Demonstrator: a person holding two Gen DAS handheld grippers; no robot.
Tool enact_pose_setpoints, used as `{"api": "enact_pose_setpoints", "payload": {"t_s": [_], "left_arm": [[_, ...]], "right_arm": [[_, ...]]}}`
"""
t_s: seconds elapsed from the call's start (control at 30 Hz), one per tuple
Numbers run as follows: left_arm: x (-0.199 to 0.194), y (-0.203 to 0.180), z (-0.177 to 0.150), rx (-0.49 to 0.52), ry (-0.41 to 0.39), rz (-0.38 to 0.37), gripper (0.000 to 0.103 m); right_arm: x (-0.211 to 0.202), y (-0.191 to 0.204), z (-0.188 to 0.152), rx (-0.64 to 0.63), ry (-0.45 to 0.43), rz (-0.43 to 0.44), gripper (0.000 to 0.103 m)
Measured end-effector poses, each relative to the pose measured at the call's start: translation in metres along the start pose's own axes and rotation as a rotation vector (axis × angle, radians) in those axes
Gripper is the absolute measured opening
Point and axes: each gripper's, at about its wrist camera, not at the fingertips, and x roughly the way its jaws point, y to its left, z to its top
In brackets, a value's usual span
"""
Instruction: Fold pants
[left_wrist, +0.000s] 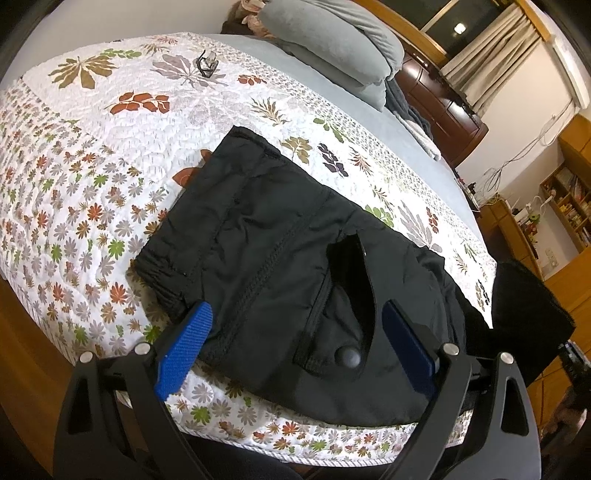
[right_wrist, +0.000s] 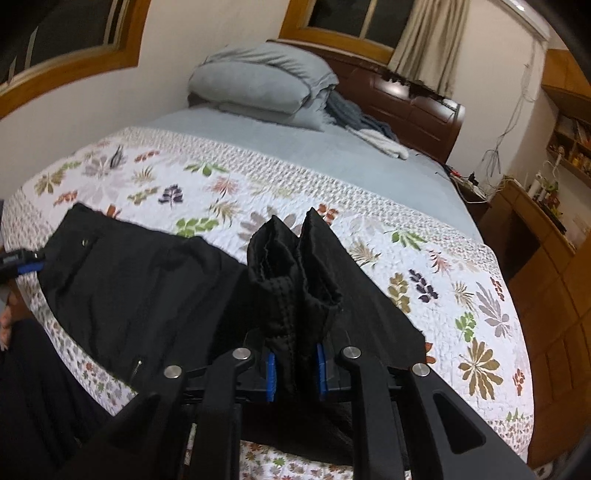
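Left wrist view
Pants: the black pants (left_wrist: 280, 258) lie spread on the floral quilt (left_wrist: 92, 177) near the front edge of the bed, elastic waistband at the left, a pocket flap with a round snap button close to the camera.
Left tool: the left tool (left_wrist: 295, 332) hovers over the near edge of the pants with its blue fingers (left_wrist: 184, 350) wide apart; nothing is pinched between them, and the garment lies below the gap.
Background: a grey pillow (left_wrist: 332, 40) sits at the head of the bed, a pair of glasses (left_wrist: 207, 64) rests on the far part of the quilt, and wooden shelves (left_wrist: 569, 206) stand at the right.

Right wrist view
Right tool: the right tool (right_wrist: 295, 373) is clamped tight on a bunched fold of the black pants (right_wrist: 147, 288), likely the leg ends; the gathered fabric stands up between the blue pads (right_wrist: 271, 376).
Pants: the rest of the garment stretches left across the quilt (right_wrist: 443, 277), flat on the bed.
Left tool: its blue tip (right_wrist: 26, 266) shows at the left edge, beside the far end of the pants.
Background: grey pillow (right_wrist: 258, 81) against the dark wooden headboard (right_wrist: 406, 107).
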Motion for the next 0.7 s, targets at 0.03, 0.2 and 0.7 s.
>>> {"api": "enact_pose_setpoints", "payload": {"t_s": [0.03, 0.2, 0.7], "left_arm": [[0.001, 0.0, 0.0, -0.003, 0.001, -0.002, 0.093], [0.003, 0.001, 0.002, -0.008, 0.006, -0.003, 0.093], [0.01, 0.003, 0.005, -0.012, 0.021, 0.003, 0.094]], "right_arm": [[0.003, 0.005, -0.001, -0.01, 0.012, -0.002, 0.016], [0.022, 0.035, -0.011, -0.075, 0.063, -0.008, 0.016], [0.054, 0.074, -0.029, -0.208, 0.129, -0.009, 0.016]]}}
